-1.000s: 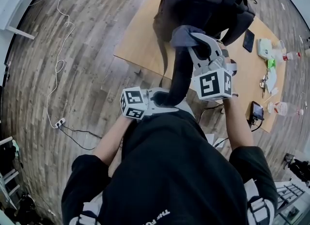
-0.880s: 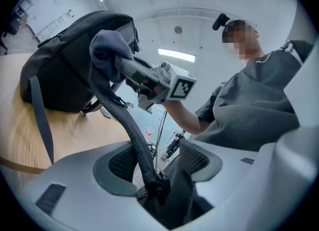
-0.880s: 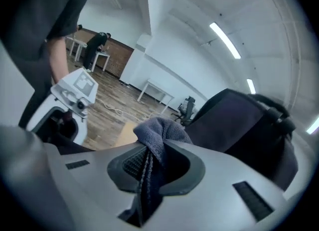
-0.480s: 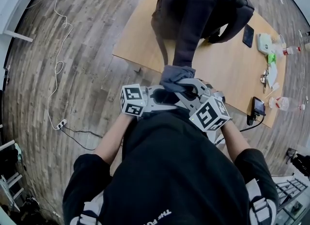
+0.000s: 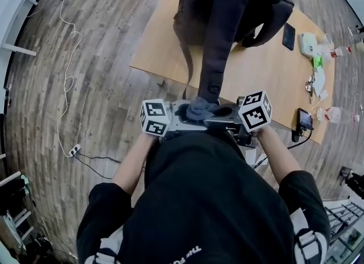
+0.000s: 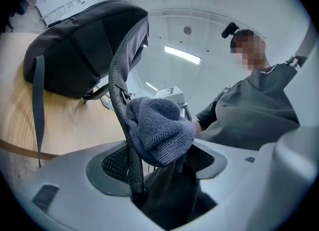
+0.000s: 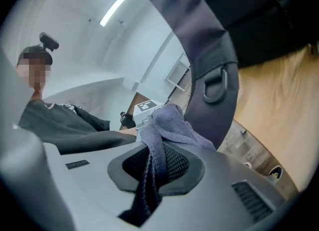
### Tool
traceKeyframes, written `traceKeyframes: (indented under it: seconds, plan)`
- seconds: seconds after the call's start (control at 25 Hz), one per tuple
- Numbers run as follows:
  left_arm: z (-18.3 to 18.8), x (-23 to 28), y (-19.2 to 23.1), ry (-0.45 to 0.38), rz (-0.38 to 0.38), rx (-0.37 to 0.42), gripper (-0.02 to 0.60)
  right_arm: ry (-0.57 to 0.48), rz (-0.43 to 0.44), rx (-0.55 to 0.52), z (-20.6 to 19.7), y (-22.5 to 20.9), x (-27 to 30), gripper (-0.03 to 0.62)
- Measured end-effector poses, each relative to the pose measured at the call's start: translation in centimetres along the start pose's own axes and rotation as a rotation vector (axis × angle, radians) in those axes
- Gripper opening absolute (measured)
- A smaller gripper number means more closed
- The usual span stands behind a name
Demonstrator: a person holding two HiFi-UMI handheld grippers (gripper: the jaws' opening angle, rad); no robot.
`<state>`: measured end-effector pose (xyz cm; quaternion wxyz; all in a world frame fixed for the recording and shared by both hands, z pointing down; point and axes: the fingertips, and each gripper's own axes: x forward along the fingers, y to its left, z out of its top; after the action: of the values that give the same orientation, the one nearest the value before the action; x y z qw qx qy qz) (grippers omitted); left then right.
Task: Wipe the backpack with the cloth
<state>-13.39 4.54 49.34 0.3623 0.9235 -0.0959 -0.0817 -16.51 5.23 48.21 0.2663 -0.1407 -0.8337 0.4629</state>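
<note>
Tabletop is occupied by the dark backpack, with 1 shoulder strap drawn over the edge. The strap is passed loosely between the jaws of the left gripper, which have just been opening wide. The grey cloth, bunched against it, is pinched by the right gripper.

"What is the person wearing?"

"The person is wearing a black T-shirt with short sleeves. White letters are showing on the front, but the edge is cutting them off."

"Anything else?"

"A small black camera is sitting on top of the head. White and grey striped bits are peeking out by each shoulder. I cannot tell what they are."
</note>
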Motion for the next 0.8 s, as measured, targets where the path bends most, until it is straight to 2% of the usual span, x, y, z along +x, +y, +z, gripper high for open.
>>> traceKeyframes:
  seconds: [0.04,0.12,0.32,0.44,0.56,0.64,0.72,0.8]
  plan:
    - [0.0,0.0,0.0,0.0,0.003,-0.001,0.333,-0.005,0.004,0.007,-0.1,-0.1,0.0,0.048]
    - [0.0,0.1,0.1,0.0,0.007,-0.002,0.333,0.012,-0.031,-0.061,-0.2,-0.4,-0.2,0.048]
    - [0.0,0.0,0.2,0.007,0.02,0.007,0.334,0.029,-0.262,-0.343,1.9,-1.3,-1.0,0.048]
    - [0.0,0.1,0.3,0.009,0.024,0.014,0.334,-0.002,-0.475,-0.525,5.0,-2.6,-2.7,0.049]
    - [0.2,0.3,0.1,0.008,0.023,0.041,0.326,0.015,-0.766,-0.791,8.2,-4.4,-5.5,0.049]
    - [0.4,0.3,0.0,0.002,0.015,0.055,0.281,0.047,-0.934,-0.991,10.1,-4.8,-6.8,0.048]
    - [0.5,0.3,-0.1,-0.005,0.013,0.057,0.169,0.06,-1.033,-1.152,11.5,-4.4,-7.0,0.049]
    - [0.5,0.2,-0.3,-0.003,0.007,0.058,0.139,0.064,-1.115,-1.291,13.0,-3.7,-7.1,0.049]
